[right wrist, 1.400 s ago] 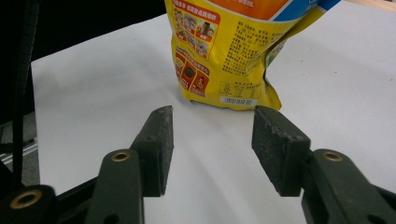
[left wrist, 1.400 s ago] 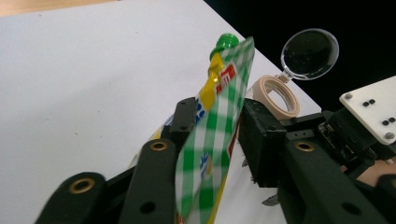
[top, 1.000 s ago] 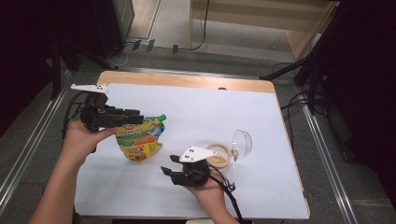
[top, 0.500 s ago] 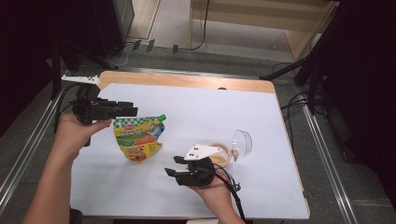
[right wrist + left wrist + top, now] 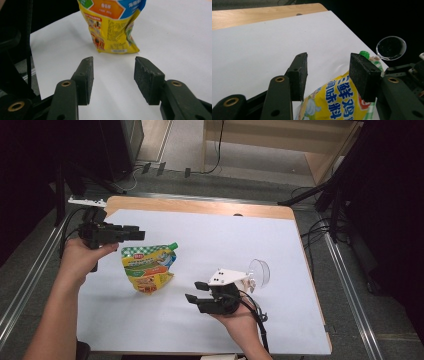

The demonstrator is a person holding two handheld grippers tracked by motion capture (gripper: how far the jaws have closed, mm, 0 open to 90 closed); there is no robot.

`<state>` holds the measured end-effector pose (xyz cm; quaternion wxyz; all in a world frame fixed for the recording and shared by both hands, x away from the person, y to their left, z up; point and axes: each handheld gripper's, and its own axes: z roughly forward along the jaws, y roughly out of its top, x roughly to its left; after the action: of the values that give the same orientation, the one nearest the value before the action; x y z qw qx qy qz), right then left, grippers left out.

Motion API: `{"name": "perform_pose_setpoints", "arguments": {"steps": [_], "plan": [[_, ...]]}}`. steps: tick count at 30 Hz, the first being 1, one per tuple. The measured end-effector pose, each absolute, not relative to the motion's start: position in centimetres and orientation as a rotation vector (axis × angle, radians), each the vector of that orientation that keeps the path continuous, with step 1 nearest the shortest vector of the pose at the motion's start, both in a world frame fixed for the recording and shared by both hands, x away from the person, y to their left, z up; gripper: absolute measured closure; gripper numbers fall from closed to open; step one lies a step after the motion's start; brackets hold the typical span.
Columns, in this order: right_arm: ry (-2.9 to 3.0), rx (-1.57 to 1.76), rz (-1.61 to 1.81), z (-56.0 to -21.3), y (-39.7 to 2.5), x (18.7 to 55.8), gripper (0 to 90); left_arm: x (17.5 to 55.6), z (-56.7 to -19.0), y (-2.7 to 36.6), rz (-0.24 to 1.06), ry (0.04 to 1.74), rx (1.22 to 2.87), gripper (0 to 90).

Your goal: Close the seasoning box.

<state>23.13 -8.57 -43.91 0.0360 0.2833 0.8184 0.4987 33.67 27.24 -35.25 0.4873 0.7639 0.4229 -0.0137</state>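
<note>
A yellow and green spout pouch [image 5: 147,268] with a green cap [image 5: 364,53] lies on the white table cover [image 5: 210,237], left of centre. My left gripper [image 5: 137,234] hovers open just left of and behind the pouch's top, jaws pointing right; in the left gripper view [image 5: 328,67] the pouch [image 5: 337,98] lies below the gap, untouched. My right gripper [image 5: 192,291] is open near the front, jaws aimed left at the pouch's bottom edge [image 5: 112,27], with bare cover between the jaws [image 5: 113,75].
A clear glass [image 5: 260,270] lies on its side right of the right gripper, also seen beyond the pouch [image 5: 391,47]. The wooden table edge [image 5: 200,206] runs along the back. Metal rails [image 5: 345,285] flank the table, and cables lie on the floor behind.
The left gripper has drawn back and up from over the pouch's top. The right gripper shifted slightly, and its grey plate now covers the small bowl that showed beside the glass.
</note>
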Motion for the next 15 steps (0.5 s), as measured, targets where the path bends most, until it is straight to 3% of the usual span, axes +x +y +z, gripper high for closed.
{"name": "perform_pose_setpoints", "arguments": {"steps": [15], "plan": [[2.409, 0.89, 1.532, -40.1, -12.1, 23.8, 56.1, 34.8, -38.0, 28.2, -0.046, 1.111, 1.846, 47.7]]}}
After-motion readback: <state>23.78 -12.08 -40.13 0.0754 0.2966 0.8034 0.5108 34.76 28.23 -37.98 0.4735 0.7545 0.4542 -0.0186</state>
